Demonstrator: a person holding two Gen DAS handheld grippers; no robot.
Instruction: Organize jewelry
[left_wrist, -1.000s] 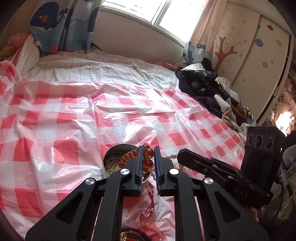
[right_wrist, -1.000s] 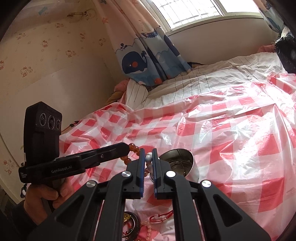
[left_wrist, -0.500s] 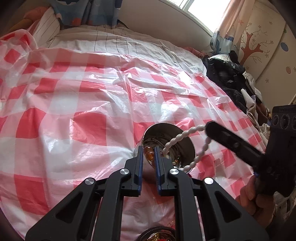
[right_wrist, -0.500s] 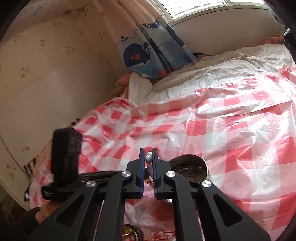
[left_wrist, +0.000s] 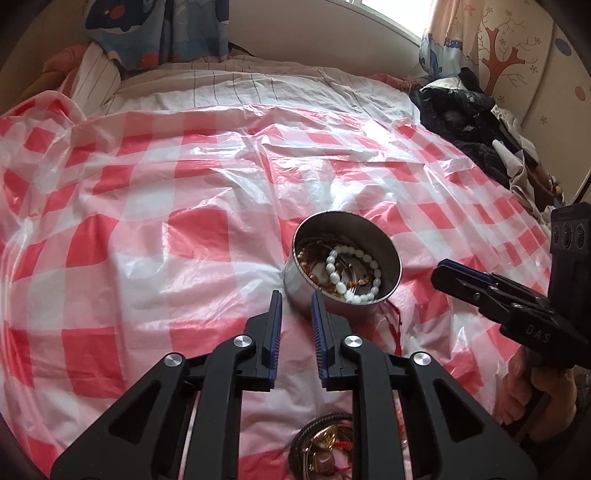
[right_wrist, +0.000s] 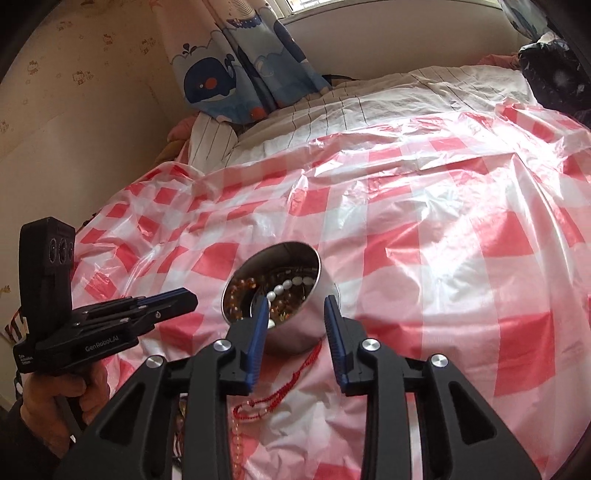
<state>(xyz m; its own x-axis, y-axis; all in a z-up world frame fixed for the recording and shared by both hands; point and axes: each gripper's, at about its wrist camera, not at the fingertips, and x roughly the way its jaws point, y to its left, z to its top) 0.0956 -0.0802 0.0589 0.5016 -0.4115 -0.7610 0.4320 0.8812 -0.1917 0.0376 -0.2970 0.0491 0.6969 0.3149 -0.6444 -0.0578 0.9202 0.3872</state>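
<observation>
Both jaws parted, white beads (left_wrist: 354, 273) in tin (left_wrist: 303, 291), amber beads (right_wrist: 240, 291) right view

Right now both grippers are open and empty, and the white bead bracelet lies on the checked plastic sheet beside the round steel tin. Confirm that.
Wrong in one respect: the white bead bracelet lies inside the round steel tin, not beside it, as the left wrist view shows. The left gripper and right gripper are indeed open and empty.

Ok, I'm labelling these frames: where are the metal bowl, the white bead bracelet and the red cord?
metal bowl (left_wrist: 395, 258): left wrist view, on its far right rim.
white bead bracelet (left_wrist: 373, 264): left wrist view, on a bead inside the bowl.
red cord (right_wrist: 295, 376): right wrist view, mid-strand on the checked sheet.
</observation>
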